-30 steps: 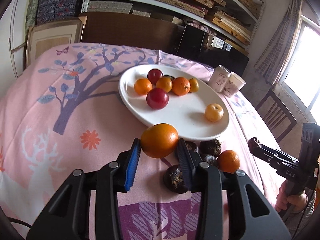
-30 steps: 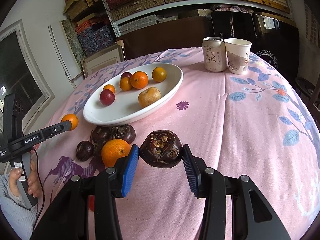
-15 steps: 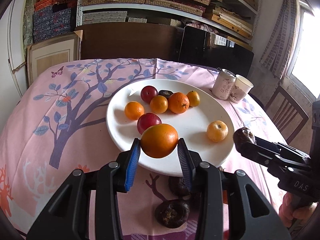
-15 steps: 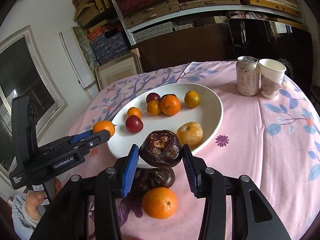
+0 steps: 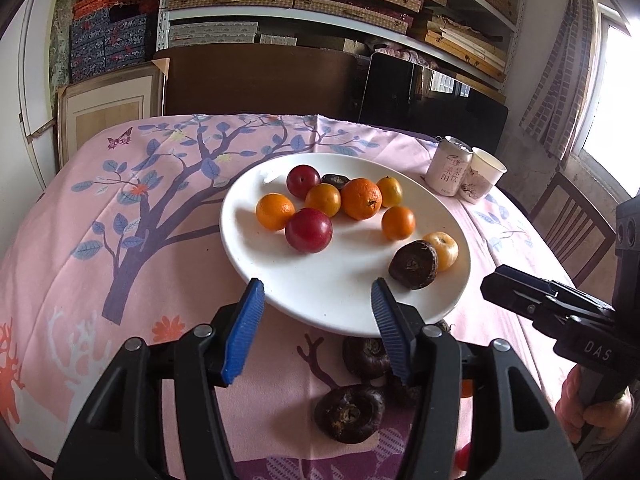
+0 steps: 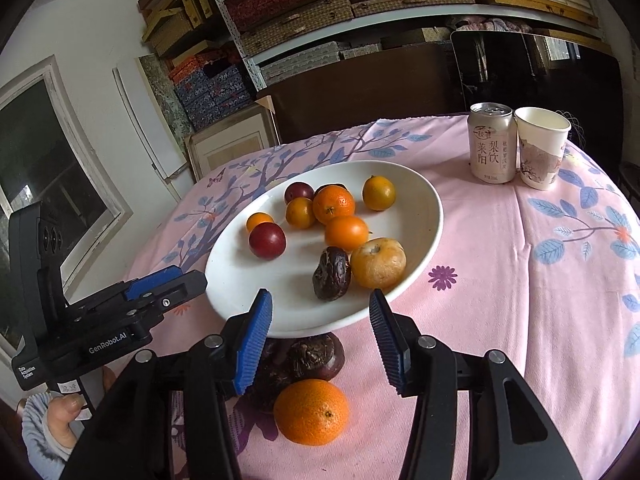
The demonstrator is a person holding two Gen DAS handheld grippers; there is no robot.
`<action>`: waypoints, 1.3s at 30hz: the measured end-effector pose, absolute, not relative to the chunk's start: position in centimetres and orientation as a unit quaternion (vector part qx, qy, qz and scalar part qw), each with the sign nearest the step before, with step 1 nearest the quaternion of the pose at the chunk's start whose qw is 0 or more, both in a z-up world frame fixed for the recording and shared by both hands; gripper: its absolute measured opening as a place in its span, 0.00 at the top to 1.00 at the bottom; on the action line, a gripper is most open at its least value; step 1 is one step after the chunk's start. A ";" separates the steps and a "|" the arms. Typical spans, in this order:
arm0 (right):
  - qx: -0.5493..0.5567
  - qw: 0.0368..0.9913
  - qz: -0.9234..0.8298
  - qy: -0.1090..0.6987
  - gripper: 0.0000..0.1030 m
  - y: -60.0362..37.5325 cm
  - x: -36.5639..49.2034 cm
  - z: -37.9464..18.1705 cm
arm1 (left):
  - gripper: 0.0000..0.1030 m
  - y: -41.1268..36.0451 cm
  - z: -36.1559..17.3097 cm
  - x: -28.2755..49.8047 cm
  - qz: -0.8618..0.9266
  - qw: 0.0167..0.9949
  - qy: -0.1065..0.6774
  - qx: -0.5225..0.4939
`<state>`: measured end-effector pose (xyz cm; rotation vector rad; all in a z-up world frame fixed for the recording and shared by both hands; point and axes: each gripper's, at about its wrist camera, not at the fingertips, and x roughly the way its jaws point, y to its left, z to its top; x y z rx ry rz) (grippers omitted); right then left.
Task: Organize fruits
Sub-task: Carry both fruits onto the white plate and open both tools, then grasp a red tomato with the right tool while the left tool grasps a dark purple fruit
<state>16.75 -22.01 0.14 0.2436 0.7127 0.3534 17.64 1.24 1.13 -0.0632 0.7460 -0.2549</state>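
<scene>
A white plate (image 5: 360, 268) (image 6: 240, 272) on the pink tablecloth holds several oranges, two red plums and dark water chestnuts. My left gripper (image 5: 318, 294) hovers over the plate's near rim; its jaws are opening with nothing between them. A small orange (image 5: 398, 222) lies free on the plate. My right gripper (image 6: 320, 302) is also over the near rim, jaws opening and empty. A dark chestnut (image 6: 331, 268) (image 5: 414, 265) rests beside a yellowish fruit (image 6: 378, 262). In front of the plate, an orange (image 6: 311, 411) and more chestnuts (image 5: 350, 414) lie on the cloth.
A drink can (image 6: 491, 142) and a paper cup (image 6: 542, 148) stand at the table's far right. A wooden chair (image 5: 572, 232) is beyond the right edge. Shelves of boxes line the back wall. A person's hand (image 5: 592, 412) grips the right tool.
Both grippers advanced over the plate and opened. The orange left my left gripper and now lies on the plate. The dark chestnut left my right gripper and rests by the yellowish fruit.
</scene>
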 end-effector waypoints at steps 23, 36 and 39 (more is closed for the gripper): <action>0.030 0.903 0.222 0.367 0.29 -20.4 6.5 -2.6 | 0.25 0.6 -1.2 12.5 -0.101 0.921 0.375 0.033; -0.030 0.892 0.225 0.390 0.29 -17.8 6.1 -4.1 | 0.19 -0.3 -2.3 12.1 -0.093 0.915 0.386 0.067; -0.040 0.889 0.228 0.395 0.37 -17.3 6.2 -4.3 | 0.19 -0.5 -2.5 12.1 -0.093 0.914 0.389 0.072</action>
